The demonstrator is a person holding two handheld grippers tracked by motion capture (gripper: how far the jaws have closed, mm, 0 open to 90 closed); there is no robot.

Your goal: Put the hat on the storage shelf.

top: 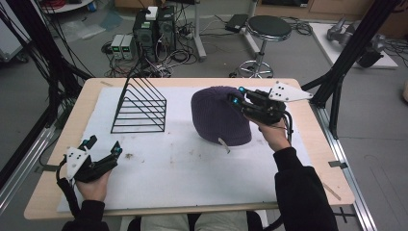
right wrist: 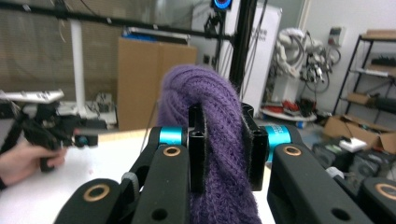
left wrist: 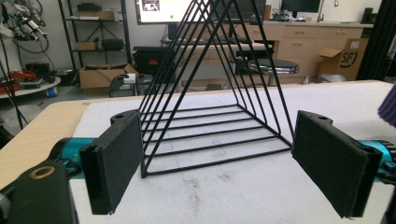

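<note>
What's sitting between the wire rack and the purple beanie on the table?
Nothing: in the high view, the stretch between the black wire rack and the purple knit beanie is bare white mat.

A robotics lab: desktop computers (top: 154, 30) sit on the grey floor amid tangled cables (top: 180, 55), a black stool (top: 268, 29) stands nearby, and black frame struts (top: 353, 45) flank the table (top: 57, 144). Metal shelving (left wrist: 95, 37) with cardboard boxes (left wrist: 100, 75), a wall monitor (left wrist: 163, 10) and a parked white robot arm (right wrist: 299, 51) line the room
</note>
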